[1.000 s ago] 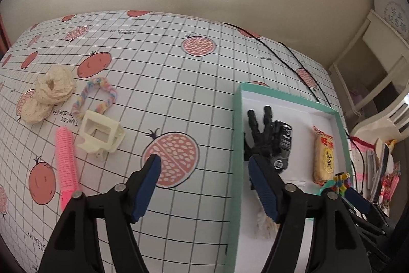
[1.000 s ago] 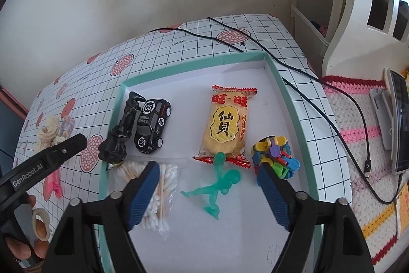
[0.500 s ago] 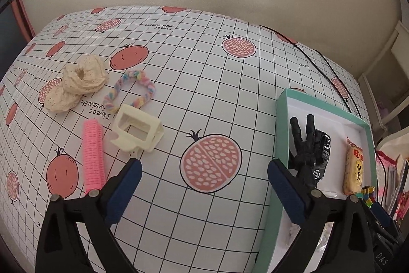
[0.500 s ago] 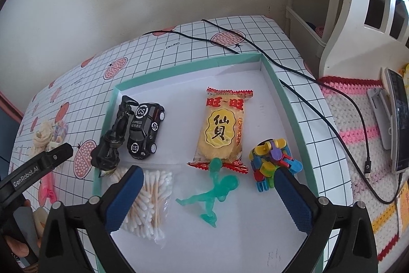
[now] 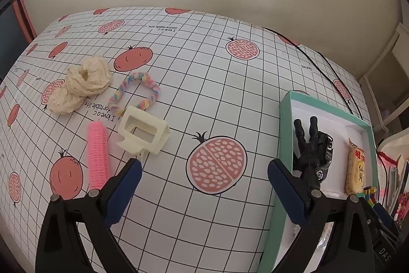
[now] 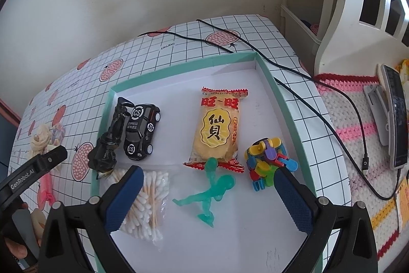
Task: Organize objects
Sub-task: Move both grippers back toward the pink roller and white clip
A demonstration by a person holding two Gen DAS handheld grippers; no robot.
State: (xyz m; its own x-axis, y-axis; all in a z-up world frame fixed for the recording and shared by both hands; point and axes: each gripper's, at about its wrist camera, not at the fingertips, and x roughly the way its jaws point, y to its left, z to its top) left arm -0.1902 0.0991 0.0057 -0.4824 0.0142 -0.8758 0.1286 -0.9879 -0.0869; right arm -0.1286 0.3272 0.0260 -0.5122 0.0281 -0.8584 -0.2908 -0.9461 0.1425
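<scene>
The box [image 6: 271,79] holds a car [image 6: 141,134], snack [image 6: 217,131], swabs [image 6: 148,204] and green figure [image 6: 212,192]; both grippers [image 5: 204,183] [image 6: 208,192] gape, empty.

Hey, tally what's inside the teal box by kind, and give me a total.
Toys: 4 (car, black figure, green figure, block ball)
Snack packs: 1
Cotton swab bags: 1
Total: 6

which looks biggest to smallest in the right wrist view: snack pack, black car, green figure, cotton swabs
1. snack pack
2. green figure and cotton swabs: look alike, and both lie nearer the camera, so unranked
3. black car
</scene>
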